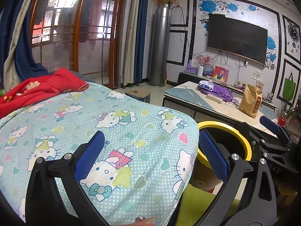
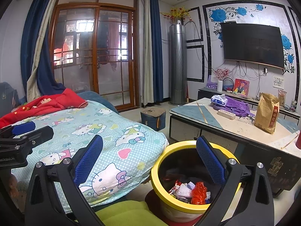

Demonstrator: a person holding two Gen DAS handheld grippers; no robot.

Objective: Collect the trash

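A yellow-rimmed trash bin (image 2: 160,171) stands on the floor between the bed and the coffee table; it holds several wrappers, red and white (image 2: 190,189). My right gripper (image 2: 150,160) is open and empty, held above the bin's left rim. My left gripper (image 1: 150,154) is open and empty over the corner of the Hello Kitty quilt (image 1: 116,131). The bin's yellow rim (image 1: 242,135) shows to its right, partly hidden by the right gripper's body (image 1: 272,141). The left gripper's body shows at the left edge of the right wrist view (image 2: 22,133).
A coffee table (image 2: 197,113) holds a brown paper bag (image 2: 267,113), a purple cloth (image 2: 237,107), a tissue pack (image 2: 218,99) and a power strip (image 2: 225,114). A red blanket (image 2: 47,103) lies on the bed. A small stool (image 2: 153,117) stands on the floor. A green cushion (image 2: 124,212) lies below.
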